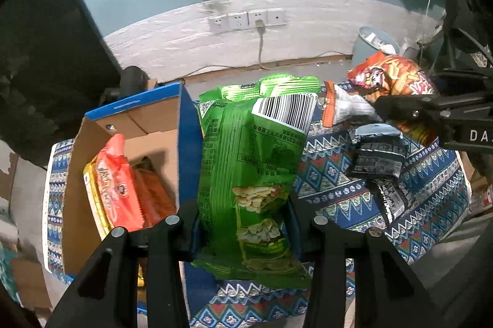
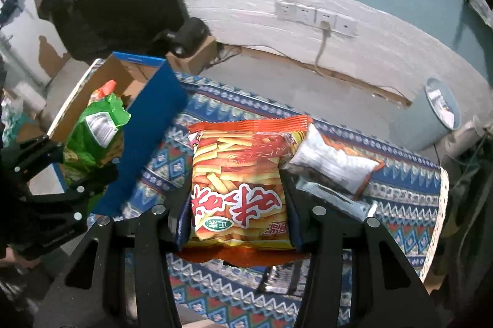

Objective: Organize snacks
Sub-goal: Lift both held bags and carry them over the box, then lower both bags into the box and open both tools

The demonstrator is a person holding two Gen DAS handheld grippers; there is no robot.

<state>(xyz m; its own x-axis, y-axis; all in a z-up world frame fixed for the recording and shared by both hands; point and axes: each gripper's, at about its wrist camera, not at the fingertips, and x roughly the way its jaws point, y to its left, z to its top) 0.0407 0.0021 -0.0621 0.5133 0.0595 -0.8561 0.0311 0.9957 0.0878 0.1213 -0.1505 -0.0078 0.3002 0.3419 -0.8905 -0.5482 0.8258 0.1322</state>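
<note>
At the bottom centre of the left wrist view, the left gripper is clamping a green snack bag, which is hanging clear of the patterned tabletop. At the bottom centre of the right wrist view, the right gripper is pinching an orange chip bag above the same cloth. Just right of it, a silver packet is lying on the tabletop. Dark packets are resting at the right of the left view. Farther back, at the left, a blue cardboard box is standing open, holding a red snack bag. Wall sockets are showing beyond.
</note>
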